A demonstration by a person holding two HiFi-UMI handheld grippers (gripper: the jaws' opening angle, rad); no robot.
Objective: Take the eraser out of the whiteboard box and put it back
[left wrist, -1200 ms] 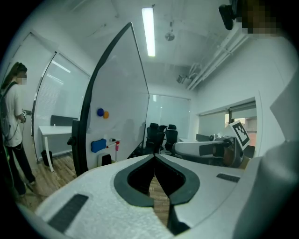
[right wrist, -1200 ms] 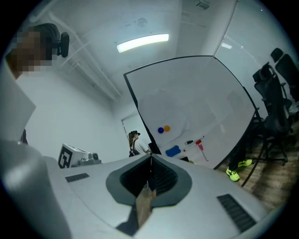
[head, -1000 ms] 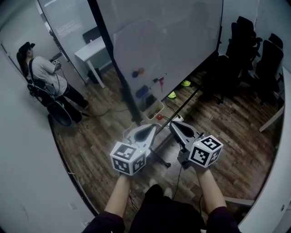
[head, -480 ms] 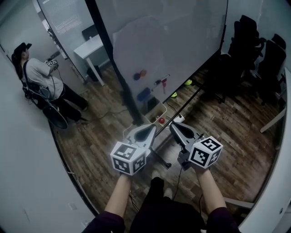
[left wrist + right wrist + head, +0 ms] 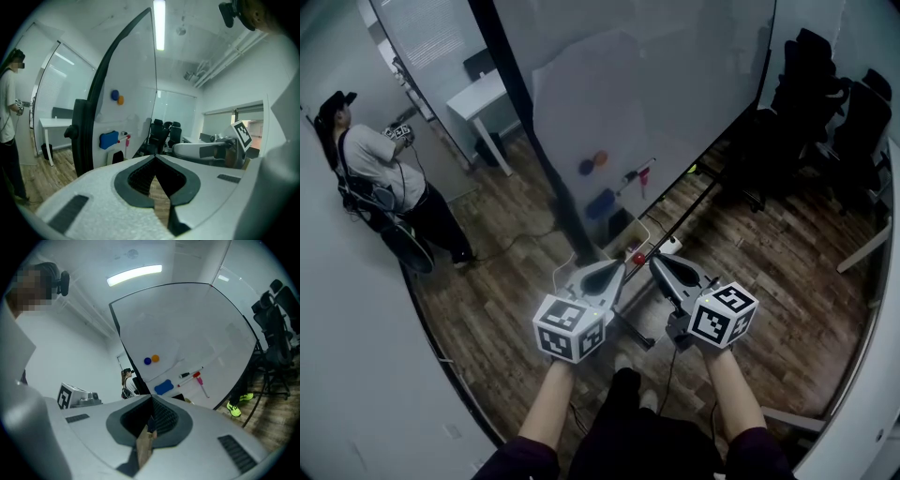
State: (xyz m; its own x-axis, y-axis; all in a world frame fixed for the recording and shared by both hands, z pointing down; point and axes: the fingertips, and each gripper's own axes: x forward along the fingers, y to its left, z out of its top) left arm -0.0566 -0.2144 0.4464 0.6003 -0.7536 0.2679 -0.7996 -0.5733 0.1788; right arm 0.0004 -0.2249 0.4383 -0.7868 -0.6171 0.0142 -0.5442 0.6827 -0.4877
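Observation:
The blue eraser (image 5: pixel 600 203) sticks to the big whiteboard (image 5: pixel 675 84), just above a pale open box (image 5: pixel 625 232) at the board's foot. It also shows in the left gripper view as eraser (image 5: pixel 108 139) and in the right gripper view as eraser (image 5: pixel 163 386). Markers (image 5: pixel 634 174) and two round magnets (image 5: pixel 592 163) are on the board nearby. My left gripper (image 5: pixel 617 267) and right gripper (image 5: pixel 655 261) are held side by side, short of the board, both shut and empty. The jaw tips meet at left gripper (image 5: pixel 155 155) and right gripper (image 5: pixel 151 397).
A person (image 5: pixel 370 173) stands at the far left by the wall. A white desk (image 5: pixel 478 98) is behind the board, and black office chairs (image 5: pixel 825 94) are at the right. A red ball (image 5: pixel 637 257) and cables lie on the wood floor by the board's black stand (image 5: pixel 558 202).
Both grippers have moved forward toward the whiteboard, still shut. The board, eraser and box sit nearer to the gripper tips. The person at the left has shifted a little.

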